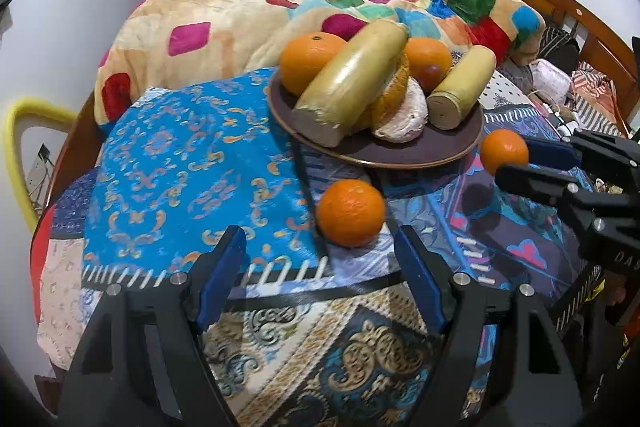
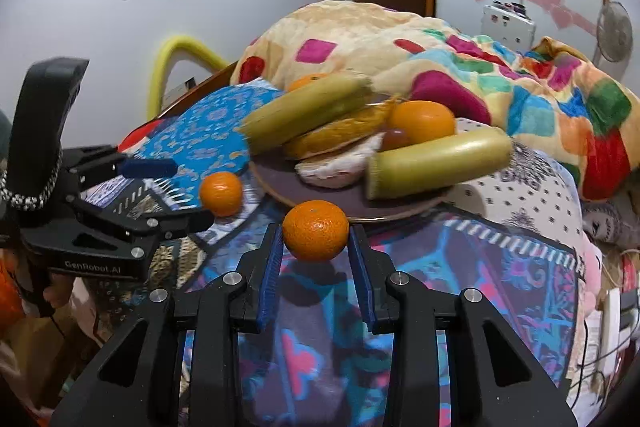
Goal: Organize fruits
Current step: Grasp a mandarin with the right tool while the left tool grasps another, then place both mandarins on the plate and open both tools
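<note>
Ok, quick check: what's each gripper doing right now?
Left gripper: open, holding nothing; an orange sits on the bedspread just ahead.
Right gripper: shut on another orange.

Both tools are built alike. The left gripper [image 1: 322, 247] has a matte black plastic frame with triangular cut-outs in its two forked arms, round silver screw heads at the joints, and flat blue ribbed pads [image 1: 222, 273] lining the inner faces of its fingers. The right gripper [image 2: 316, 263] has the same black frame, silver screws and blue pads [image 2: 269, 275]. Seen from the right wrist camera, the left tool carries a curved black handle [image 2: 42, 131] rising from its body, a black-and-white braided cord [image 2: 28, 197] looped at the base, and pale lettering reading "GenRobot.AI" on its side.
</note>
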`<action>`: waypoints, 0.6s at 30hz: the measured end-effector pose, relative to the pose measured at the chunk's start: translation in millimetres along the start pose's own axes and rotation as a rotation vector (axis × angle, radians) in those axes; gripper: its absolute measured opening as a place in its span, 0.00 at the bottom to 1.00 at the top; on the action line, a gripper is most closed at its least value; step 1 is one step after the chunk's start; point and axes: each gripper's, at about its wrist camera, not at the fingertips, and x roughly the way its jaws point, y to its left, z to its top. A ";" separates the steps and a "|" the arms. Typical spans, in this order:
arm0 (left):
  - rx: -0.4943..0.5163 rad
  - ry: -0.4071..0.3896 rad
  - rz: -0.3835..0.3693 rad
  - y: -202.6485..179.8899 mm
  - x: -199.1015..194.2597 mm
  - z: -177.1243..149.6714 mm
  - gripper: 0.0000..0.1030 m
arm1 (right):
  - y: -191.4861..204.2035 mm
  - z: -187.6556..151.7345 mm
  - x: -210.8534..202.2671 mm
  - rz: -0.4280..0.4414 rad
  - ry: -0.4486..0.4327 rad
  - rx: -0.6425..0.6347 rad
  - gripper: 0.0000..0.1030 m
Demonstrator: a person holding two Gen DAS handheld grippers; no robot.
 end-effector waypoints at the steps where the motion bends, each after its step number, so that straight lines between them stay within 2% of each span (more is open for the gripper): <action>1: 0.005 0.000 0.000 -2.1 2.0 1.3 0.74 | -3.3 -0.3 -0.6 -0.003 -0.002 0.005 0.30; 4: 0.012 0.002 0.006 -6.1 8.5 5.3 0.70 | -10.4 -0.3 0.8 -0.008 -0.007 0.020 0.30; 8: 0.008 0.026 -0.017 -8.6 17.9 7.5 0.48 | -15.1 0.5 5.4 -0.006 -0.008 0.030 0.30; 10: 0.014 0.020 -0.016 -10.1 18.2 7.4 0.44 | -15.3 1.0 6.2 -0.001 -0.010 0.028 0.30; 11: 0.022 0.012 -0.019 -11.8 16.0 7.2 0.38 | -14.4 1.7 6.9 0.000 -0.011 0.025 0.30; 18: 0.038 -0.025 -0.036 -15.5 3.6 13.1 0.36 | -12.1 7.1 7.1 0.004 -0.029 0.008 0.30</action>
